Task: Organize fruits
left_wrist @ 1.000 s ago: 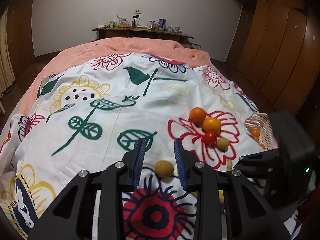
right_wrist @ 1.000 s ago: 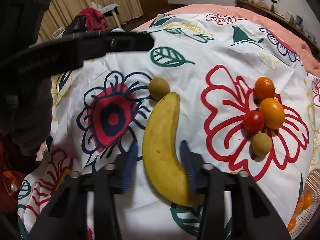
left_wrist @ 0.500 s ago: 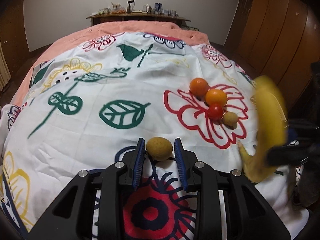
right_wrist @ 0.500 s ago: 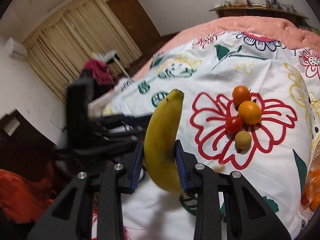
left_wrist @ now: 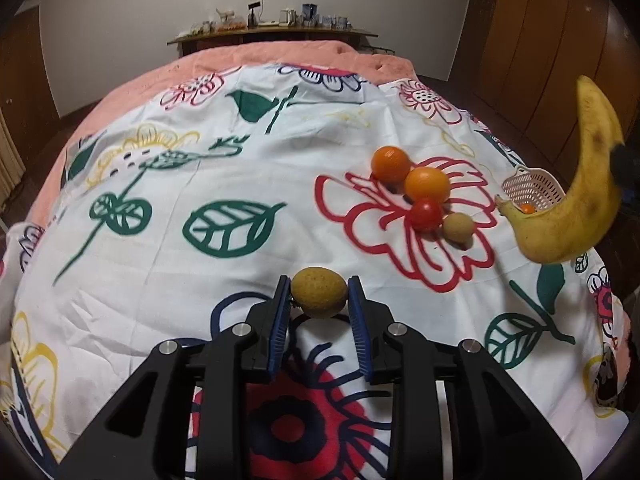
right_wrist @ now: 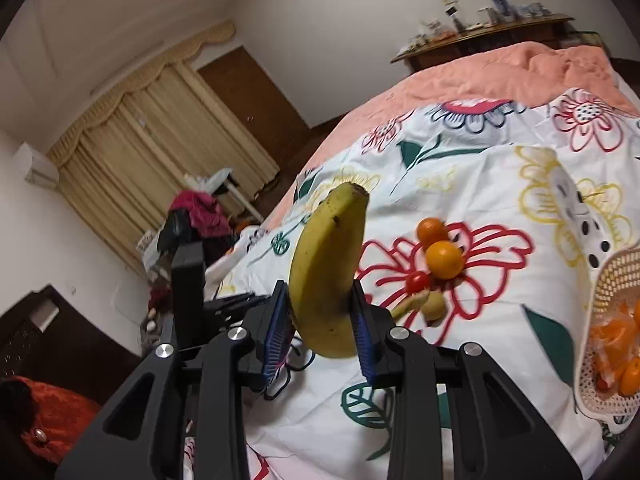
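Banana [right_wrist: 328,276]: it is hanging in the air above the sheet, nipped between the blue pads [right_wrist: 276,328] of the right gripper [right_wrist: 318,330], blunt tip pointing up and away. From the left wrist view it is showing at the far right edge, curved, its stem end dipping toward the basket.
Right gripper: it is clenching the banana at its lower belly, both pads pressing on the peel.
Brown fruit [left_wrist: 319,292]: a small round rough-skinned one, sitting right between the pads of the left gripper [left_wrist: 319,312], down on the sheet.
Left gripper: its fingers are closing in tight on the brown fruit's two sides and seem to be touching it; whether they are truly squeezing I cannot tell for sure, but it is looking gripped.
Fruit row: two oranges [left_wrist: 390,164], a tomato [left_wrist: 426,214] and a second brown fruit [left_wrist: 458,226] are lying in a touching line on the red flower print, well apart from the left gripper.
Basket [right_wrist: 612,280]: a pale mesh one is resting at the bed's right edge, holding orange pieces and small fruit.
Sheet [left_wrist: 168,280]: white with big flowers and leaves, covering the bed, with a peach blanket [left_wrist: 280,56] showing beyond it.
Background: a shelf [left_wrist: 272,34] crowded with small items is standing at the far wall; curtains [right_wrist: 160,152] are hanging at the side.
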`<state>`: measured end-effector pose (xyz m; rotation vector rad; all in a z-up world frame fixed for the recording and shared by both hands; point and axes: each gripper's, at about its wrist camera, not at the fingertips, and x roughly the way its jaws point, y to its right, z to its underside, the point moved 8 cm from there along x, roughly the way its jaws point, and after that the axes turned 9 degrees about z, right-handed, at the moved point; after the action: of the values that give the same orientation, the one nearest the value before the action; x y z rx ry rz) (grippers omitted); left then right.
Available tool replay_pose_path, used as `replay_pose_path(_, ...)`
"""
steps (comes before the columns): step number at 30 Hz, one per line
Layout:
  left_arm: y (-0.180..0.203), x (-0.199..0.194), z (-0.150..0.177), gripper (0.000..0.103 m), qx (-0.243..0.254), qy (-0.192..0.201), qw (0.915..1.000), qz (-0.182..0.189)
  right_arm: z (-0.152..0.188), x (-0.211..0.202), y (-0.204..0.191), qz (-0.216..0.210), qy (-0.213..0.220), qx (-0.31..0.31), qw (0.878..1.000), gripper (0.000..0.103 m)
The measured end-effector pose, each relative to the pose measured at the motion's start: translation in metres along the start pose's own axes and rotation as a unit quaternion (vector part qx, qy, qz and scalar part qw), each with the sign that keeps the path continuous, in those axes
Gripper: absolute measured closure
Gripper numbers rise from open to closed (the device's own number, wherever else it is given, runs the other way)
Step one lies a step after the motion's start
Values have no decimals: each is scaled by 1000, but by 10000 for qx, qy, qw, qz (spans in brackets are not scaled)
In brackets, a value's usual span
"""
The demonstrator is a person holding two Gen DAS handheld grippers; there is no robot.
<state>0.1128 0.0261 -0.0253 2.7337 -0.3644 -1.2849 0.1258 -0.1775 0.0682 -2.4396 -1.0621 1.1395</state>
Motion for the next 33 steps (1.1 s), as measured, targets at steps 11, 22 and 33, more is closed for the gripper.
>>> replay_pose_path(11,15,-11,-13,74,138,142,9998,-98,-10,-43,32,433,514,19,9977,64)
replay_pose_path(22,6,-25,-14,74,40,327,9994,-73,47,36,51,1030,-884,432,9898,51)
replay_pose_path(33,-1,-34,-11,74,-67,460,9989,16,43,83,56,1380,-1377,603,9790,52)
